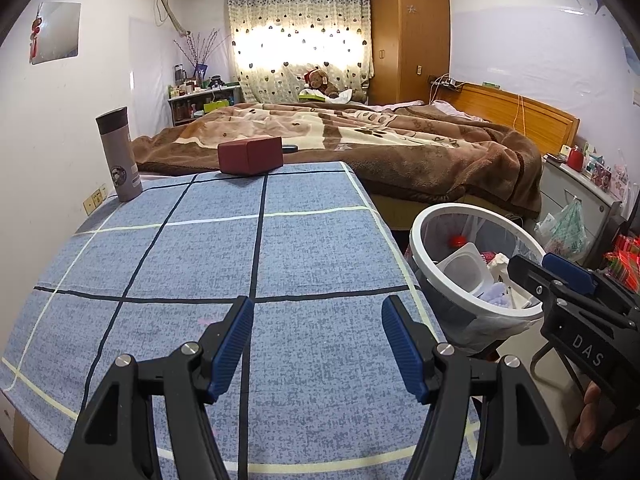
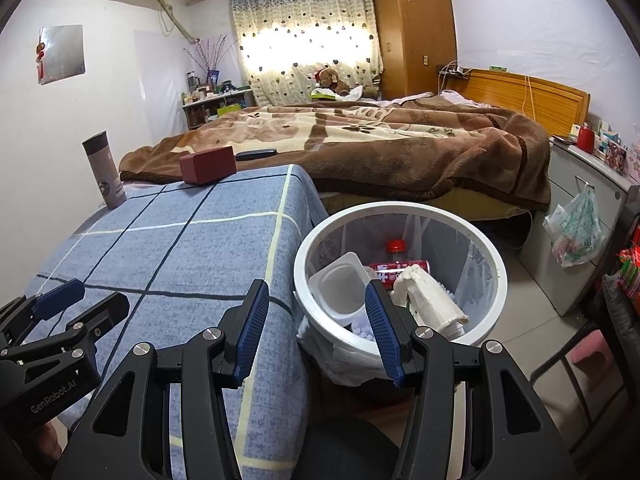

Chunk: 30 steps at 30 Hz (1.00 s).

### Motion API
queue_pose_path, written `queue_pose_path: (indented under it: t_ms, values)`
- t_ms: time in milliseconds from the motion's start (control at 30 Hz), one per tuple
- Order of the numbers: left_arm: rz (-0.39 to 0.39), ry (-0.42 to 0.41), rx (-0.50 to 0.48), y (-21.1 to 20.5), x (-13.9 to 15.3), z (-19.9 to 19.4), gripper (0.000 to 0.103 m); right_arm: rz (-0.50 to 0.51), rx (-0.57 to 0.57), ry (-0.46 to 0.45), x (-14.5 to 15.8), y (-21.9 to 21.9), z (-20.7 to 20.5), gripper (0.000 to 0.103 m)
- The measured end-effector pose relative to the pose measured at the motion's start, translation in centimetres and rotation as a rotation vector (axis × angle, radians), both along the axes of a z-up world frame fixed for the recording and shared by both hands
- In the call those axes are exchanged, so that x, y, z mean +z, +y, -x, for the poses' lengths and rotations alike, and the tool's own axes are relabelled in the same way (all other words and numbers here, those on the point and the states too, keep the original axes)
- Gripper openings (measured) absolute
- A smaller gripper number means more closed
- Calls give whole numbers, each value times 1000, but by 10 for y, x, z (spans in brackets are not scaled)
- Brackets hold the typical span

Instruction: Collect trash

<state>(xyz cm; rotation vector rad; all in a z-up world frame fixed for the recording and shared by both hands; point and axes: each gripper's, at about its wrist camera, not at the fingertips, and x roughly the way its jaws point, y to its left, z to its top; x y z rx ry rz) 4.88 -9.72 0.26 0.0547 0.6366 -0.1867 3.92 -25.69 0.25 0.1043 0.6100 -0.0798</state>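
Looks ~done imo. Table [image 1: 320, 240] w/ blue check cloth has no loose trash on it, at least none I can spot. Only a flask [image 1: 119, 154] and a red box [image 1: 250, 156] left, both at the far edge, well ahead of the L gripper [image 1: 318, 344]. Neither reads as trash, so prob nothing left to collect, unless sth sits outside both views.

Grippers:
- L gripper: jaws apart, nothing btw them, hovering over the near part of the table.
- R gripper [image 2: 316, 328]: jaws apart, empty too, hanging over the gap btw table edge and bin, its right finger in front of the bin's near rim.

Bin [image 2: 496, 264]: white, w/ a clear liner, on the floor just right of the table, directly ahead of the R gripper and off to the right of the L one. It's where the trash is:
- white plastic tub [image 2: 340, 284], tilted against the near-left wall
- red can [image 2: 396, 267] lying on its side
- red cap [image 2: 395, 245] behind it, maybe on a bottle, can't tell
- crumpled white paper/packaging [image 2: 428, 300] on the right
- small pale beads [image 2: 362, 326] at the bottom

Bin approx half full, stuff sits below the rim.
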Motion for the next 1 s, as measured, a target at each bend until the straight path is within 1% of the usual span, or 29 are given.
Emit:
queue_pose_path:
  t_ms: [1000]
  values:
    - [7, 6, -3, -1, 0, 0, 69, 0, -1, 2, 2, -1, 1, 52]
